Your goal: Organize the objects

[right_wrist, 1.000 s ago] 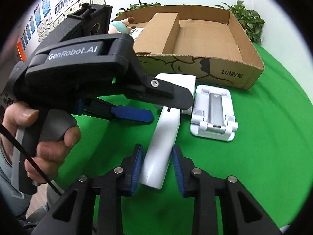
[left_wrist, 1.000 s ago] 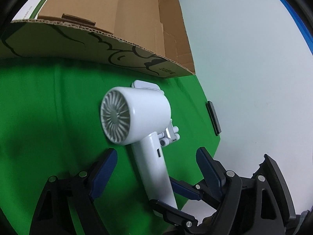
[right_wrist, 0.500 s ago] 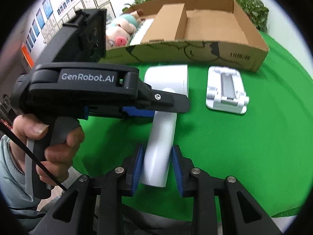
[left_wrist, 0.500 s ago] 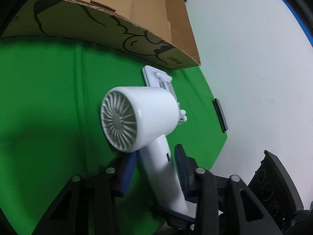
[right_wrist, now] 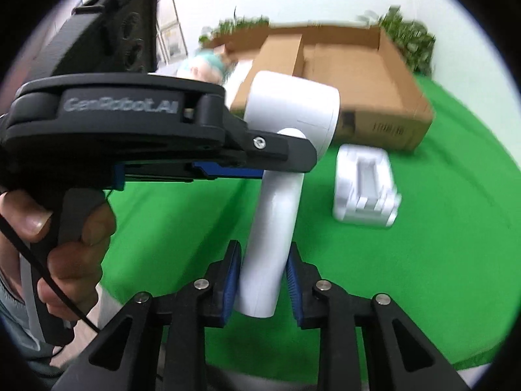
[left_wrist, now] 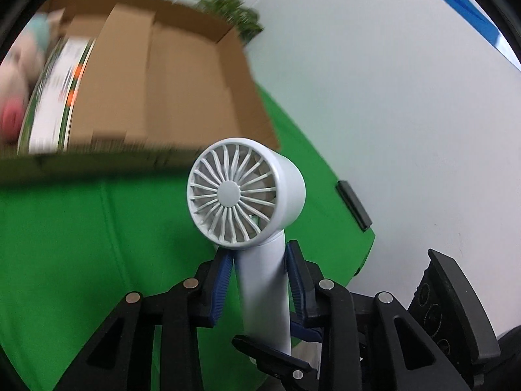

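Both of your grippers now clamp the white plastic hair dryer [left_wrist: 247,192] by its handle, where a second ago your left gripper [left_wrist: 259,280] stood wide on either side of the handle with the dryer lying flat on the green cloth worktop [left_wrist: 81,244]. Since then you have lifted it: in the left wrist view the round grille, earlier low and tilted to the left, now stands upright and faces the camera in front of the near wall of the brown cardboard box [left_wrist: 182,75]. The left gripper's jaws are closing on the upper handle, blue pads touching both sides just under the head. Your right gripper [right_wrist: 263,277] is narrow and holds the lower end of the handle, as it did before; the barrel rises up and away from it toward the box. In the right wrist view your left hand [right_wrist: 62,224] grips the left gripper's black handle at the near left. A white plastic phone stand [right_wrist: 364,189] lies on the cloth right of the dryer, apart from it, near the box's front wall. Inside the box's far left end sits a blurred plush toy [right_wrist: 205,65].
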Motion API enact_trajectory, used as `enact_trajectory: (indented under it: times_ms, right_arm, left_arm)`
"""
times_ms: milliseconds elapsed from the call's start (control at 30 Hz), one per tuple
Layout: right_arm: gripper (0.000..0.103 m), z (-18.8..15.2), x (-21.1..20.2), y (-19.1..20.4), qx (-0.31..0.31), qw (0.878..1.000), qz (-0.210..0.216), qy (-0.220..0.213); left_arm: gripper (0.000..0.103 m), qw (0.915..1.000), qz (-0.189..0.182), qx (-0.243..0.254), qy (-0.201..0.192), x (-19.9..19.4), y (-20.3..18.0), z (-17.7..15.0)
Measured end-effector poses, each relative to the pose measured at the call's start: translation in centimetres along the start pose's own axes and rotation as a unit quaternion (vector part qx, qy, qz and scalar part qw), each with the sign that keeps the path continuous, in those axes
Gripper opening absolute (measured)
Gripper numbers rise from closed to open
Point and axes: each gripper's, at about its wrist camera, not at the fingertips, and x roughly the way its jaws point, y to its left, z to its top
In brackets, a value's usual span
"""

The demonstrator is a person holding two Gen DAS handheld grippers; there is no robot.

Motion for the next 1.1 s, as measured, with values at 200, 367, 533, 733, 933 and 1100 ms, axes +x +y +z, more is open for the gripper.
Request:
enact_trajectory:
  times_ms: [200, 367, 533, 733, 933, 1100]
  right_arm:
    - [0.026, 4.5, -2.4, -0.4, -0.017, 0.997, -0.012, -0.071]
    - [0.026, 8.0, -3.0, -0.9, -0.025, 0.994, -0.013, -0.107]
    - [0.026, 12.0, -2.5, -2.1, -0.016, 0.993, 0.006, -0.118]
    - [0.026, 16.8, -1.1, -4.1, -0.017, 0.993, 0.016, -0.114]
    - [0.026, 18.0, 1.3, -4.6, -0.014, 0.996, 0.039, -0.083]
    - [0.026, 17.7, 6.8, -6.6, 0.000, 0.998, 0.053, -0.036]
  left_arm:
    - [0.030, 0.9962, 0.012, 0.067, -0.054, -2.7, -3.9, 5.1]
    - [0.030, 0.9922, 0.015, 0.095, -0.079, -3.1, -5.9, 9.4]
    - [0.030, 0.9888, 0.021, 0.112, -0.097, -4.1, -6.5, 13.1]
    - [0.030, 0.9897, 0.019, 0.103, -0.098, -4.5, -5.1, 19.3]
    - [0.030, 0.9922, 0.045, 0.081, -0.083, 0.1, -1.3, 21.8]
    - [0.030, 0.9967, 0.061, 0.039, -0.037, 5.2, 4.3, 21.8]
